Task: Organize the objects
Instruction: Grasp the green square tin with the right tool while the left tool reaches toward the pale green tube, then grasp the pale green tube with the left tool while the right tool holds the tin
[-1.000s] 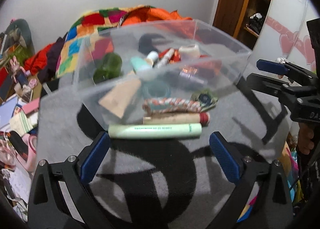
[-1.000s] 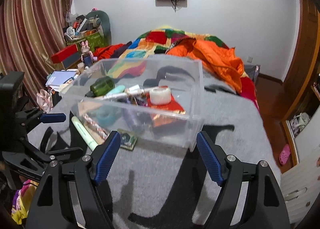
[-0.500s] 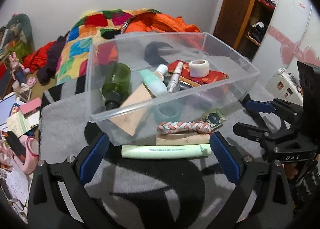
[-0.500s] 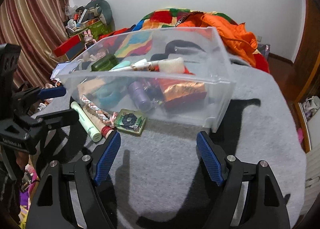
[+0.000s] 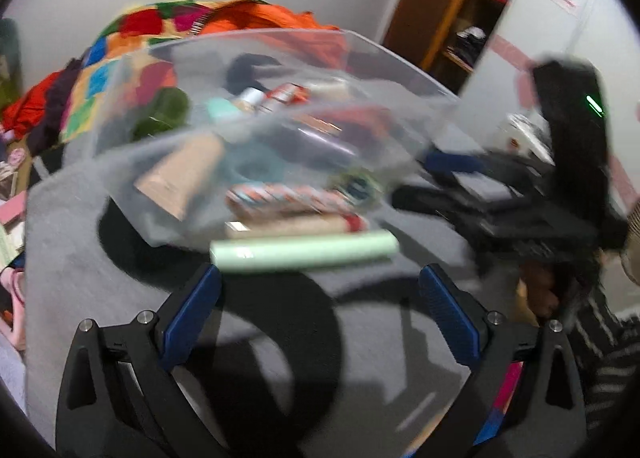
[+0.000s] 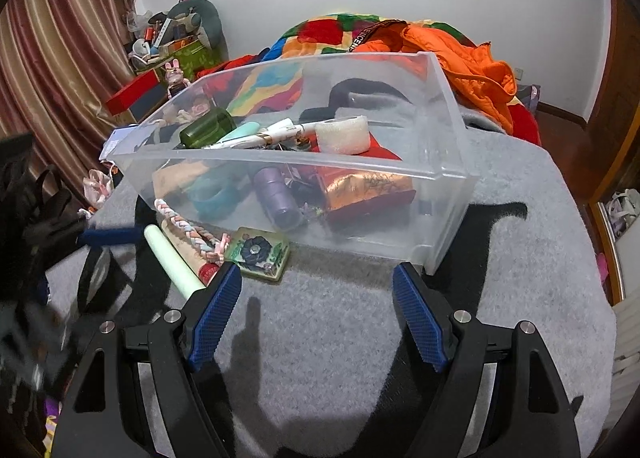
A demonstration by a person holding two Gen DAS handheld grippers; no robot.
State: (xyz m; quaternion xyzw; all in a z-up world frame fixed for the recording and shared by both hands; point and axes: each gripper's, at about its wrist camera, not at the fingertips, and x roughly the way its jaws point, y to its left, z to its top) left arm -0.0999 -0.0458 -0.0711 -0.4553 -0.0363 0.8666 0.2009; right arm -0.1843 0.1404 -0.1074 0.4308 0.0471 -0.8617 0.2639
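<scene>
While both grippers hover with jaws spread wide and nothing between them, a clear plastic bin (image 6: 440,178) sits on a grey blanket (image 6: 500,298), already holding a green bottle (image 6: 206,130), a white tape roll (image 6: 342,134), a purple bottle (image 6: 276,198), a teal ring (image 6: 212,194) and a red-and-gold packet (image 6: 368,186). Four items lie outside against the bin's near corner: a pale green tube (image 6: 172,258), a tan tube with a red cap (image 6: 192,254) touching it, a pink-and-white braided cord (image 6: 188,226) draped on top, and a green floral tin (image 6: 258,252) just beside them. The right gripper (image 6: 316,312) points at the bare blanket in front of the bin, its left pad close to the tubes' ends. The left gripper (image 5: 318,308) faces the pale green tube lengthwise from the other side, in a badly blurred view. Print on the tubes cannot be read; the only partly legible writing is white lettering on a black band of the orange jacket (image 6: 472,66) heaped behind the bin on a patchwork quilt (image 6: 320,34). A striped curtain (image 6: 60,58) and a cluttered corner (image 6: 172,42) fill the left; a person's hand (image 5: 544,290) grips the right tool.
</scene>
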